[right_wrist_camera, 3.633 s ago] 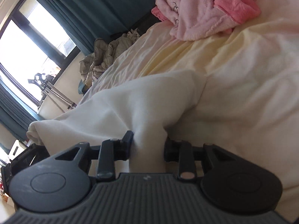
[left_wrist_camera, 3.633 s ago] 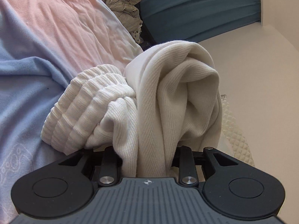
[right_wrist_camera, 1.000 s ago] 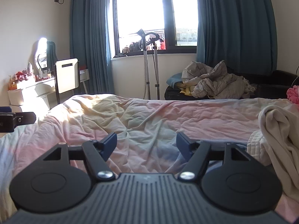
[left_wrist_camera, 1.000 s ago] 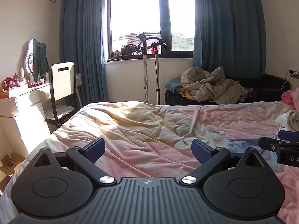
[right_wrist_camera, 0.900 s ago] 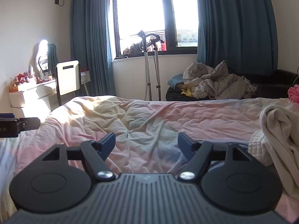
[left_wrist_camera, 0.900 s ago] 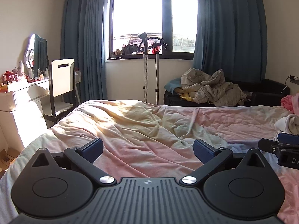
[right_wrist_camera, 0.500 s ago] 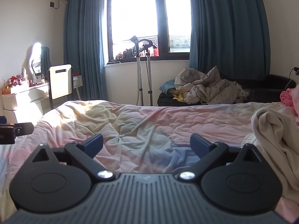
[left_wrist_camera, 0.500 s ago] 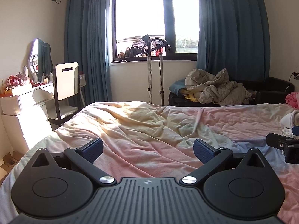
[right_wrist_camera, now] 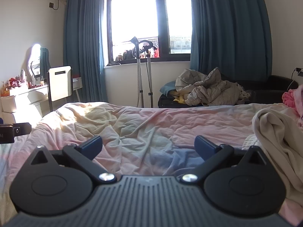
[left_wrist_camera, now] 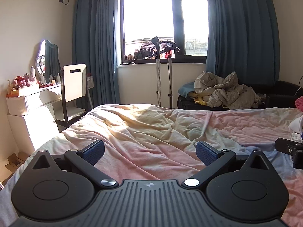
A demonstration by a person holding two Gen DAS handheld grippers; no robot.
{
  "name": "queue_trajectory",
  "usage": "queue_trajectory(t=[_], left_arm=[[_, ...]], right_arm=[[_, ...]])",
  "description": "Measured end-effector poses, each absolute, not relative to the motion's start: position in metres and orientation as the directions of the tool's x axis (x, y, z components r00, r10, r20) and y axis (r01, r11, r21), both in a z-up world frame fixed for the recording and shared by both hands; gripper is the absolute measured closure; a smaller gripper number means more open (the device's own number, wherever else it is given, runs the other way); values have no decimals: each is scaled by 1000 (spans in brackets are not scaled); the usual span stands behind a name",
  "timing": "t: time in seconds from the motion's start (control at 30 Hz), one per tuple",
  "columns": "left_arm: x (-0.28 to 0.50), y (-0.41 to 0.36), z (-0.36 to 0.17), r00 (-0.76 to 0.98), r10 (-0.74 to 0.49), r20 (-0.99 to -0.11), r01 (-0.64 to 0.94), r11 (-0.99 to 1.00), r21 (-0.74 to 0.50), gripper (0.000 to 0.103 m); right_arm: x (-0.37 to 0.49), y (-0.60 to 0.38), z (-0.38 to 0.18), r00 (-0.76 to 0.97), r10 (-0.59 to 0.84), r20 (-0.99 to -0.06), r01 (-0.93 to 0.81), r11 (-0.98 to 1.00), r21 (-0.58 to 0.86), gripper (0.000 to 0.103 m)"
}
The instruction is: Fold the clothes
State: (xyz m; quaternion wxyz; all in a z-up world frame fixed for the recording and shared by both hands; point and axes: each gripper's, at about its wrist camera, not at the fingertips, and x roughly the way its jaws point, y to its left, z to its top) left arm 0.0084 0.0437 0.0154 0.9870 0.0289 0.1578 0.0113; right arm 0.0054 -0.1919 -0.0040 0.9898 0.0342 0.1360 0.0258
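My left gripper is open and empty, held above the rumpled pink and yellow bedsheet. My right gripper is open and empty too, above the same sheet. A cream knit garment lies in a loose heap on the bed to the right of the right gripper. Only a sliver of it shows at the right edge of the left wrist view. A pink fluffy garment lies further back at the right edge.
A pile of grey bedding lies on a dark sofa under the window. A garment steamer stand stands before the window. A dressing table and a chair stand at the left beside the bed.
Both grippers let go of the cream garment since 3.6 s ago and now face the window. Over the last second the right jaws opened wider and both views rose slightly.
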Motion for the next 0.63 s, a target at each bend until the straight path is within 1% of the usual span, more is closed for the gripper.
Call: queue_trajectory(t=[0.63], left_arm=[[13, 44, 11, 937, 48, -347, -25, 997, 72, 0]], right_arm=[[9, -194, -6, 956, 59, -287, -35, 995, 89, 0]])
